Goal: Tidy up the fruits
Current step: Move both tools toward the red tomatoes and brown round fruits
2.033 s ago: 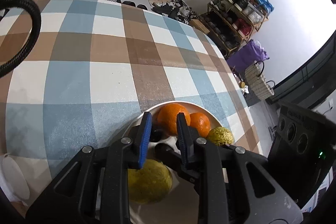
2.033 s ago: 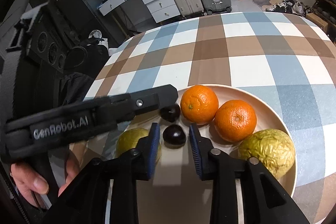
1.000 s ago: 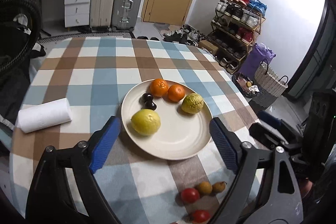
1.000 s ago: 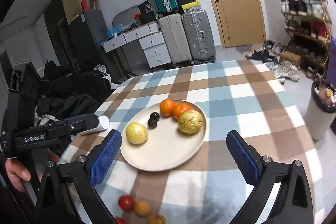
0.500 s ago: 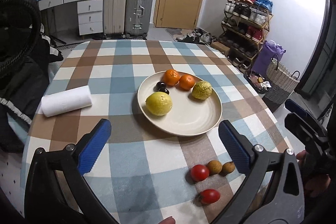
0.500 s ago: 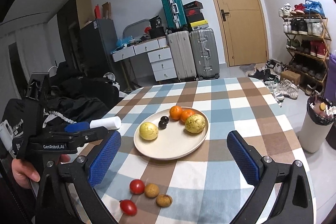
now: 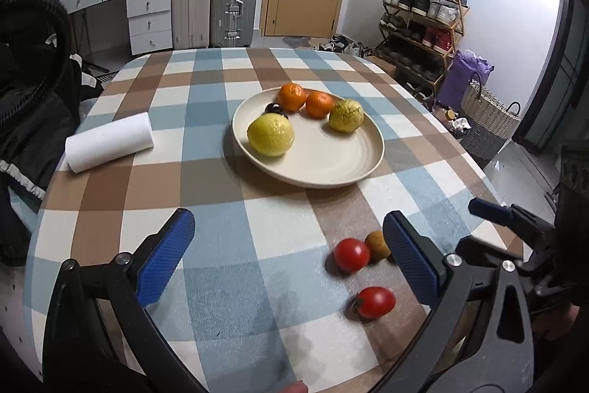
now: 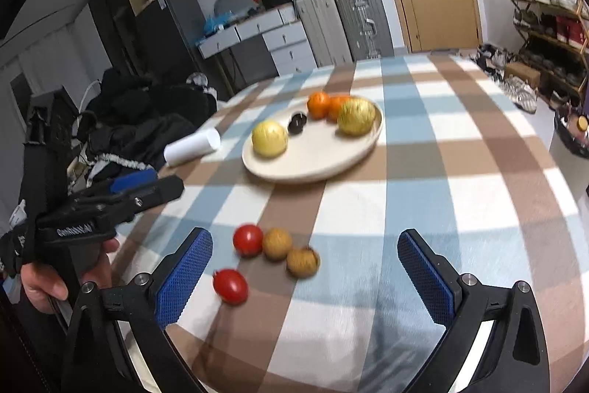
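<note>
A rounded worktop (image 7: 221,194) covered in a blue, brown and white checked cloth is carrying everything; a round cream plate (image 7: 331,168) is sitting near its middle; a white paper roll (image 7: 109,141) is lying on its side to the left, well apart from the plate; two red tomatoes (image 7: 351,254) and two small brown round fruits (image 8: 278,243) are resting close together near the front edge.

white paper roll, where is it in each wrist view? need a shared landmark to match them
Left wrist view: the white paper roll lies on the tablecloth at left-centre, left of the plate.
Right wrist view: the roll is left of centre near the table edge, again left of the plate.
Shared landmark: the large yellow fruit on the plate's side nearest the roll.
</note>
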